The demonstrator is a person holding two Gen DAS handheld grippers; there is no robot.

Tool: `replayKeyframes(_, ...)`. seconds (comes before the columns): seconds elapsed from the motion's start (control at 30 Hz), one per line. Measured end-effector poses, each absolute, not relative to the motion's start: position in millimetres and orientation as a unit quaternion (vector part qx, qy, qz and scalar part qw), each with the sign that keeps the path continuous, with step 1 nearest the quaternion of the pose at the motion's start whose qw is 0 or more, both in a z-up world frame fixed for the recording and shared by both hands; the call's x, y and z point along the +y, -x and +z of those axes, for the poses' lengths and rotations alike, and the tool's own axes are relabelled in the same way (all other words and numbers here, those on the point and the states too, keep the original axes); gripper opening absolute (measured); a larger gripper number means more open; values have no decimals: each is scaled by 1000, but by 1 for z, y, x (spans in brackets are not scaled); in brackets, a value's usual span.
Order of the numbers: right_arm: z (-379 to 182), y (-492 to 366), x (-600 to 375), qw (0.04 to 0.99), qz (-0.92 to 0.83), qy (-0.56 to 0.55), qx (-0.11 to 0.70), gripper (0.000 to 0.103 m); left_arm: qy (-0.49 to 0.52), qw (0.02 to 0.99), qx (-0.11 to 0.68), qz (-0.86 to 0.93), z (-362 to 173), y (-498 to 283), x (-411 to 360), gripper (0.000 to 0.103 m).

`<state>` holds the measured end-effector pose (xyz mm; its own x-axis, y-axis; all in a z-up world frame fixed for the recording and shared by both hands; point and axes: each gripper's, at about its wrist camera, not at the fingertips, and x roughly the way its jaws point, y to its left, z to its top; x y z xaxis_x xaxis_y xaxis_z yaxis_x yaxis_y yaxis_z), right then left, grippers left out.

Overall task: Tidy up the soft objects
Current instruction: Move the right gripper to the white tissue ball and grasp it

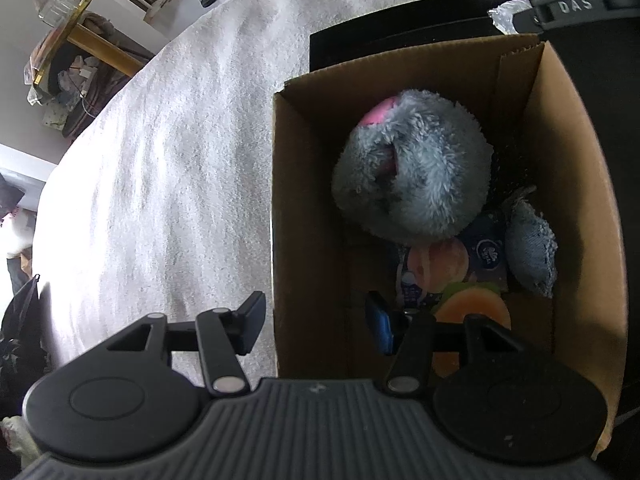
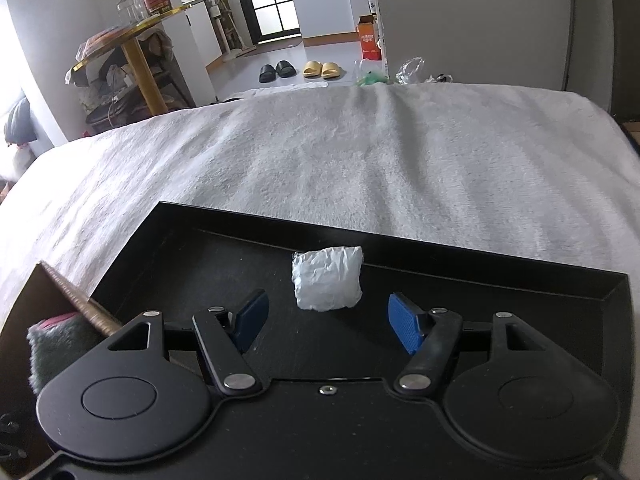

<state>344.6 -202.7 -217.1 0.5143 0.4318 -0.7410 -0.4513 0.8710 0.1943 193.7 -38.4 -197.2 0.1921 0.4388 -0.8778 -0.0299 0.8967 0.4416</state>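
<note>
The crumpled white wad lies in the black tray on the bed, at 12 o'clock from the right claw. It looks light, soft and crushable; a pinch across its 2 sides should do. That claw stands about half open, empty, not touching it. The left claw, also half open and empty, straddles the cardboard box wall; the grey plush lies inside.

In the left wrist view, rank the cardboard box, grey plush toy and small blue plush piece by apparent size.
1. cardboard box
2. grey plush toy
3. small blue plush piece, though it lies deeper in the box, so it may look smaller.
</note>
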Motion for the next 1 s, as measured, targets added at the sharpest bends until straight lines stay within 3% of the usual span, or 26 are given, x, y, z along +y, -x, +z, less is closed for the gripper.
replayKeyframes(0.2, -226, -355, -197, 869, 257, 3, 423, 64, -173, 750, 618, 160, -198, -197, -44, 54)
replayKeyframes(0.3, -232, -359, -196, 865, 257, 0, 432, 40, -173, 750, 618, 160, -199, -199, -45, 54)
replayKeyframes(0.33, -233, -360, -197, 862, 257, -5, 436, 39, -173, 750, 618, 160, -198, -199, -45, 54)
replayKeyframes(1.0, -192, -313, -215, 870, 257, 19, 421, 38, -140, 773, 599, 155, -178, -186, -30, 54)
